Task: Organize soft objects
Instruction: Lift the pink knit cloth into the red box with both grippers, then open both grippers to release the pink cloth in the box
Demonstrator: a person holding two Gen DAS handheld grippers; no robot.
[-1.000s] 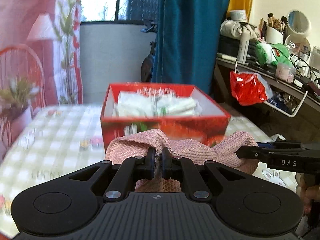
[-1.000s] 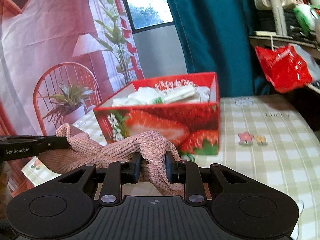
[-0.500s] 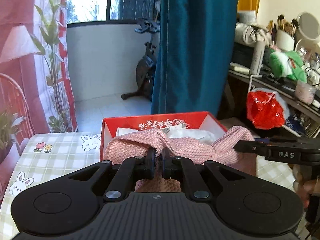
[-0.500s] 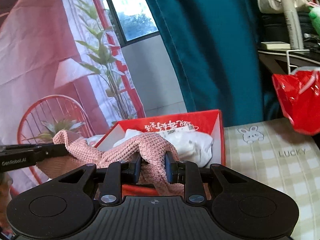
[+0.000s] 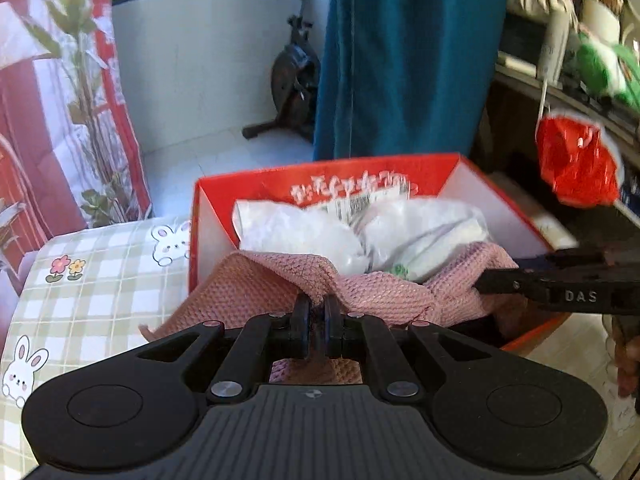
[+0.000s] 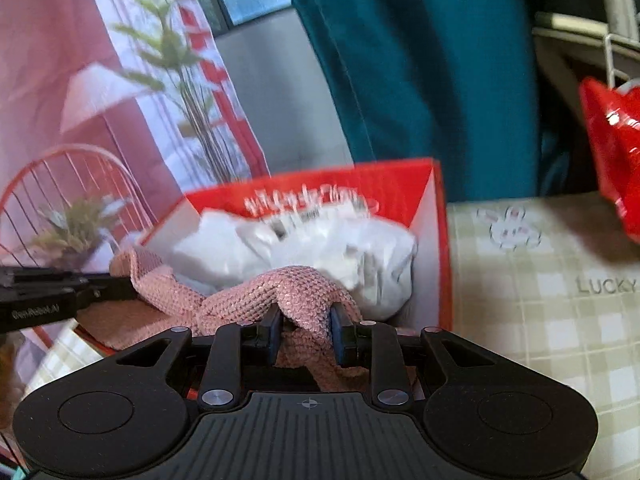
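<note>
Stretching crosswise over the red box (image 5: 400, 170), pink knit cloth (image 5: 372, 292), pinched by left claw (image 5: 316, 314) and right claw (image 6: 306, 318).

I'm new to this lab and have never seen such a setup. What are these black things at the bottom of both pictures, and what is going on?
They are two hand-held grippers, each carrying a camera that looks along its fingers; one picture comes from each. The left gripper and right gripper are both shut on one pink knitted cloth, holding it over a red box that already contains white plastic-wrapped packs. The box stands on a checked tablecloth with bunny prints.
</note>
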